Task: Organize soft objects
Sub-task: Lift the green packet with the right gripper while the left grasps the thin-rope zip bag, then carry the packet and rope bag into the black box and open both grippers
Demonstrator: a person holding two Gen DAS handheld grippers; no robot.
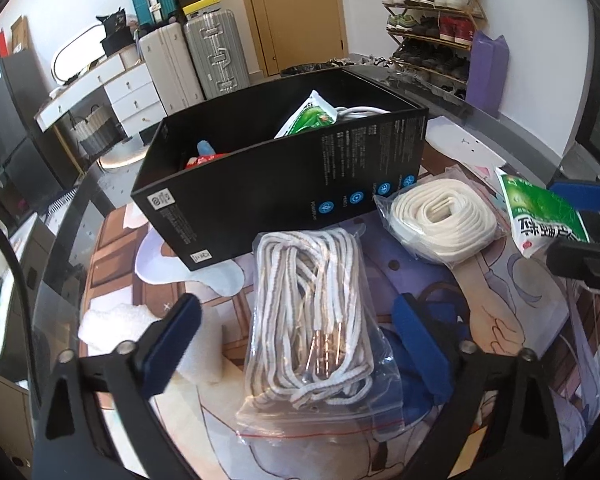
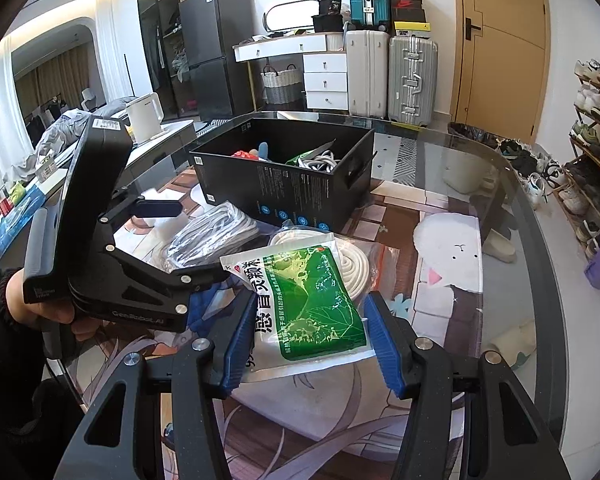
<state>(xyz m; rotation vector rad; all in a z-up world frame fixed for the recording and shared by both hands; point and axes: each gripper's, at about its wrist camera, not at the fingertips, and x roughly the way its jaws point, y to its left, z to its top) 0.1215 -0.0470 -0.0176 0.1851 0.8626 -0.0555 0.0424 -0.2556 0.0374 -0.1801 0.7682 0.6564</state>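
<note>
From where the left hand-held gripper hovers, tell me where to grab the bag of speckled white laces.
Pinch the clear zip bag of laces across its bulging middle, coming straight down. It lies flat between the open left hand-held gripper fingers; the flat, empty sealed edge would slip.

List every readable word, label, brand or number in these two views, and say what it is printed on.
"GenRobot.AI": on the black body of the left gripper.
"感冒灵颗粒": large characters on the green and white sachet between the right gripper jaws.
"POWERPLAY": beside a blue icon on the black cardboard box.
The box's fine print and stickers, the shoebox logos and the fridge label are too small to read.
</note>
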